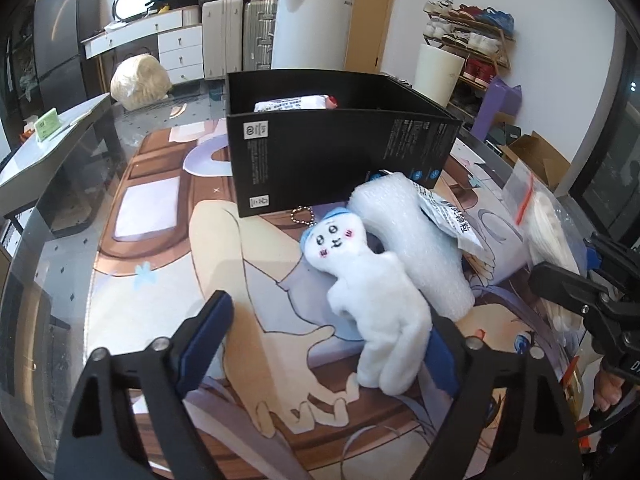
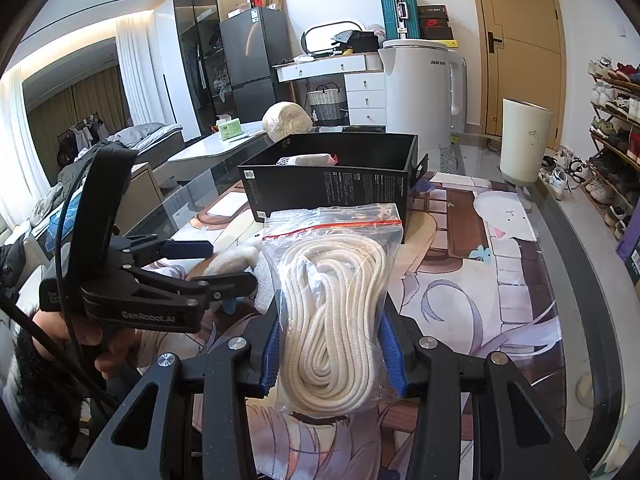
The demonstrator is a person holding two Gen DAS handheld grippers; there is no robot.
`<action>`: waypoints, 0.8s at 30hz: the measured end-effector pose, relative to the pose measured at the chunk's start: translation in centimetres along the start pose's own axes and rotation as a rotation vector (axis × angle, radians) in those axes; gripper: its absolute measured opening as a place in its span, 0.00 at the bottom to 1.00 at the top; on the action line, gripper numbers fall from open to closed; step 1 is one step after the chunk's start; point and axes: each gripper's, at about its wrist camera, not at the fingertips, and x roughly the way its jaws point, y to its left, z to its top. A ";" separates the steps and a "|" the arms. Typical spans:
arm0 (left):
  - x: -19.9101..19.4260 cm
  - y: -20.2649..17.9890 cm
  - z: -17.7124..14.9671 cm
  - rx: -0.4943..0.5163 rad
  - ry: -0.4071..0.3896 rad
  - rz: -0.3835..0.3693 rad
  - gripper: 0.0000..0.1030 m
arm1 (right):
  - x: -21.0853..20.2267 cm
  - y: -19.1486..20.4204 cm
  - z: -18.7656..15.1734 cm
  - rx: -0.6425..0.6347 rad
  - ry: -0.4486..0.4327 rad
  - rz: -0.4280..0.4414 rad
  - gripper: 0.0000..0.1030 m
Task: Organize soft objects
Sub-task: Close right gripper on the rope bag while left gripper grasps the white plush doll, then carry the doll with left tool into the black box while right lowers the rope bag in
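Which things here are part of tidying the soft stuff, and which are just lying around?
Part of the job:
- white plush toy, beside the open left gripper
- bagged rope, clamped in the right gripper
- foam wrap roll
- black box, one packet already inside

Lying about:
- white kettle
- cream canister
- shoe rack
- printed mat

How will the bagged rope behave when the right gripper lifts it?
The rope bag will probably sag: loose coils, thin plastic. The film looks glossy, so it may slip between the right gripper's pads. Probably light for its size.
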 end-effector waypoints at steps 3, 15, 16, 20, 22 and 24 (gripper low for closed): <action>-0.2 -0.4 -0.1 0.011 -0.016 -0.014 0.52 | -0.1 0.0 0.0 -0.001 0.000 0.002 0.42; -1.9 0.7 -0.9 -0.015 -0.083 -0.028 0.26 | -0.1 0.2 0.1 -0.004 -0.010 -0.007 0.42; -2.2 0.8 -0.9 -0.016 -0.094 -0.028 0.26 | -0.2 0.2 0.1 -0.004 -0.016 -0.006 0.42; -3.3 1.1 -1.0 -0.015 -0.130 -0.025 0.26 | -0.4 0.3 0.3 -0.004 -0.035 -0.004 0.42; -3.9 1.2 -0.9 -0.017 -0.147 -0.022 0.26 | -0.4 0.3 0.5 -0.005 -0.040 -0.002 0.42; -4.5 1.4 -0.8 -0.023 -0.171 -0.025 0.26 | -0.4 0.3 0.8 -0.008 -0.044 -0.004 0.42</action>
